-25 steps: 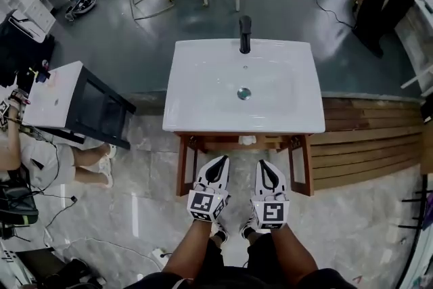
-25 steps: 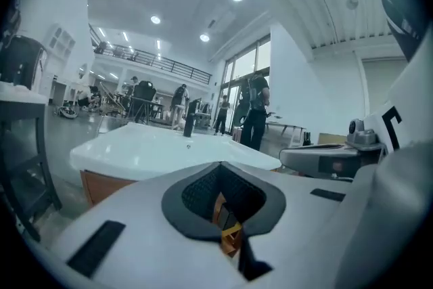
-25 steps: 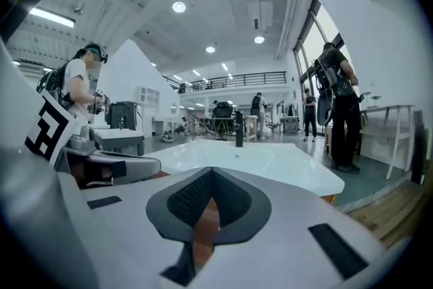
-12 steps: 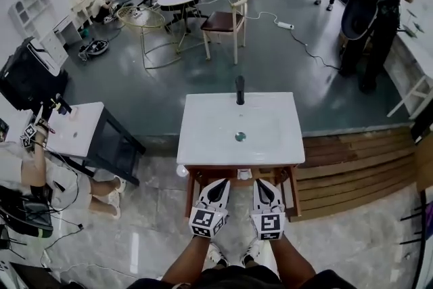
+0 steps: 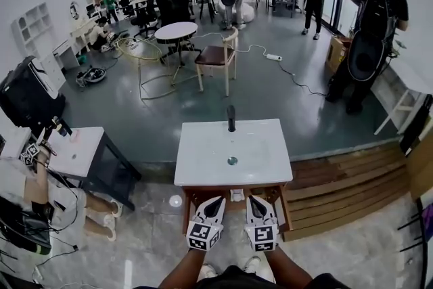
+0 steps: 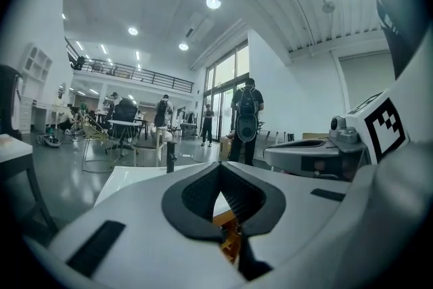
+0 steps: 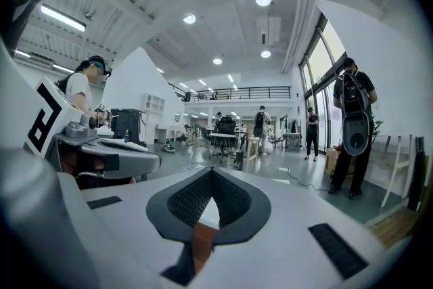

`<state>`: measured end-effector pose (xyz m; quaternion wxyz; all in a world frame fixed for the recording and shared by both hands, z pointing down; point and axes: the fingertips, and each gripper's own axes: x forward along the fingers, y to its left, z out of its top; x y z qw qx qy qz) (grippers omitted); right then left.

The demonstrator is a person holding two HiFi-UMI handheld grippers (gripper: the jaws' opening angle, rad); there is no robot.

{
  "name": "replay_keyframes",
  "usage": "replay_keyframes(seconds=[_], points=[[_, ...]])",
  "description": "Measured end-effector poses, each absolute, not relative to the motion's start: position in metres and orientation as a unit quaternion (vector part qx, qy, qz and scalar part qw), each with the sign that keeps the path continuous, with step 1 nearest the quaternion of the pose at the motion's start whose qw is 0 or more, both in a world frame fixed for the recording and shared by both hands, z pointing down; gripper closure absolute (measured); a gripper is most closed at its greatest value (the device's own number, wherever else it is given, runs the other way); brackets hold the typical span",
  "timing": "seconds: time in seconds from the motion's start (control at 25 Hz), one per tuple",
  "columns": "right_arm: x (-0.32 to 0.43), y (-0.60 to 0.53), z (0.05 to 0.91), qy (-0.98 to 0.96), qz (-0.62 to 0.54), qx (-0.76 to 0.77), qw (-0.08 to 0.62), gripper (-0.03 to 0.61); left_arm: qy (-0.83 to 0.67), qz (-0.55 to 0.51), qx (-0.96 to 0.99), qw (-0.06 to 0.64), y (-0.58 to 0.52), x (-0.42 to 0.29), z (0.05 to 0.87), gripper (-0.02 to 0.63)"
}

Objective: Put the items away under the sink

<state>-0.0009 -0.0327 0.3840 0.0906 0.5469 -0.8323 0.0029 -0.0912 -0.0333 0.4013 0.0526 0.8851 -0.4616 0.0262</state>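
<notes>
Grey floor surrounds the white sink (image 5: 233, 152). The left gripper (image 5: 214, 202) and right gripper (image 5: 254, 201) hang just before it, fingers pressed together on nothing. A small white item (image 5: 236, 195) sits under the basin.

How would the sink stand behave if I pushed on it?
Probably heavy: the white basin looks thick and ceramic-like. It may be top-heavy, since the basin overhangs a slim wooden frame on thin legs. On the glossy floor those legs might slide rather than grip.
</notes>
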Motion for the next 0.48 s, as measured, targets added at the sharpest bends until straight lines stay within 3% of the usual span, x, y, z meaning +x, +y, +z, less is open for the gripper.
replay_keyframes(seconds=[0.48], points=[[0.002,-0.028,0.370,-0.824,-0.019,0.561,0.081,0.555,-0.437,0.014,0.899,0.026,-0.032,-0.081,0.382,0.614]])
